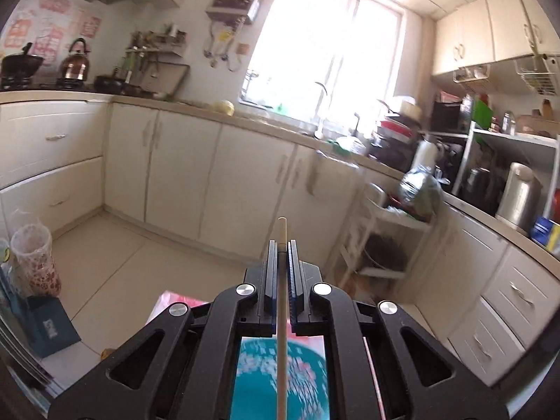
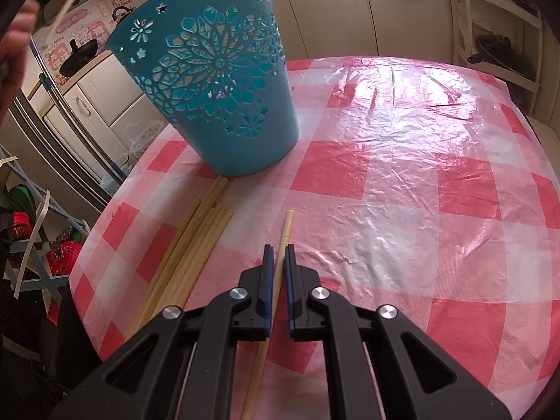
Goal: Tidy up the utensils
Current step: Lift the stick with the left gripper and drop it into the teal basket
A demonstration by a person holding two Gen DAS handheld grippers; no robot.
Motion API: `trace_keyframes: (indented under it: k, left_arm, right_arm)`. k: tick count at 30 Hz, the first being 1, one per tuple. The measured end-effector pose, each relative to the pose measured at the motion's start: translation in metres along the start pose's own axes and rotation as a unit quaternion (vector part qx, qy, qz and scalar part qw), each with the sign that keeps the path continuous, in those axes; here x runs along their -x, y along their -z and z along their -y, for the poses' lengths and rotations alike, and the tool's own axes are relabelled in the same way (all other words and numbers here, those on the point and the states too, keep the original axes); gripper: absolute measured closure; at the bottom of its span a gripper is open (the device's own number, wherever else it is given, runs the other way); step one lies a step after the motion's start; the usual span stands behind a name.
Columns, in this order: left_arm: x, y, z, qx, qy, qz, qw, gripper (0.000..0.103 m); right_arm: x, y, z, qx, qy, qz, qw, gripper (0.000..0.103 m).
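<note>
My left gripper (image 1: 281,243) is shut on a wooden chopstick (image 1: 282,297) and holds it upright above the blue basket (image 1: 301,381), whose inside shows blurred below the jaws. In the right wrist view the blue perforated basket (image 2: 217,84) stands on the red-and-white checked tablecloth (image 2: 402,175). My right gripper (image 2: 279,248) is low over the table with its jaws narrowly apart around a single chopstick (image 2: 284,234); contact with the pads is not clear. A bundle of several chopsticks (image 2: 196,245) lies to its left, reaching the basket's base.
Kitchen cabinets (image 1: 175,161) and a cluttered counter (image 1: 385,140) lie beyond the table. A white rack (image 1: 378,238) stands on the floor. The table's left edge (image 2: 91,245) is close to the bundle. A folding rack (image 2: 35,252) stands left of the table.
</note>
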State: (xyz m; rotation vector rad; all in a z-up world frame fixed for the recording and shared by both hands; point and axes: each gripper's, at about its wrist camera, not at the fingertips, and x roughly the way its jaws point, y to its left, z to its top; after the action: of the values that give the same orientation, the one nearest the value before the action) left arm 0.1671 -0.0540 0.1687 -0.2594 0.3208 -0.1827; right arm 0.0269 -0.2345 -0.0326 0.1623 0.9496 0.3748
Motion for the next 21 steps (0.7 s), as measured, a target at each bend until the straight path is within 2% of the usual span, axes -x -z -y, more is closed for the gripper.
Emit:
trace_keyframes:
  k: [2, 7, 11, 21]
  left_arm:
    - [-0.014, 0.002, 0.0, 0.005, -0.021, 0.007, 0.9998, 0.098]
    - [-0.035, 0.023, -0.014, 0.0, -0.052, -0.017, 0.9985, 0.098]
    - [-0.04, 0.04, -0.025, -0.006, -0.061, -0.038, 0.9974, 0.098]
    - [-0.024, 0.046, -0.029, -0.009, -0.055, -0.051, 0.9972, 0.096]
  right_arm:
    - [0.0, -0.001, 0.001, -0.001, -0.002, 0.0, 1.0, 0.096]
    - [-0.001, -0.002, 0.001, -0.001, -0.002, -0.001, 1.0, 0.096]
    - [-0.001, -0.002, 0.0, 0.001, -0.001, 0.0, 1.0, 0.096]
    - [-0.002, -0.002, 0.0, -0.001, -0.007, -0.003, 1.0, 0.094]
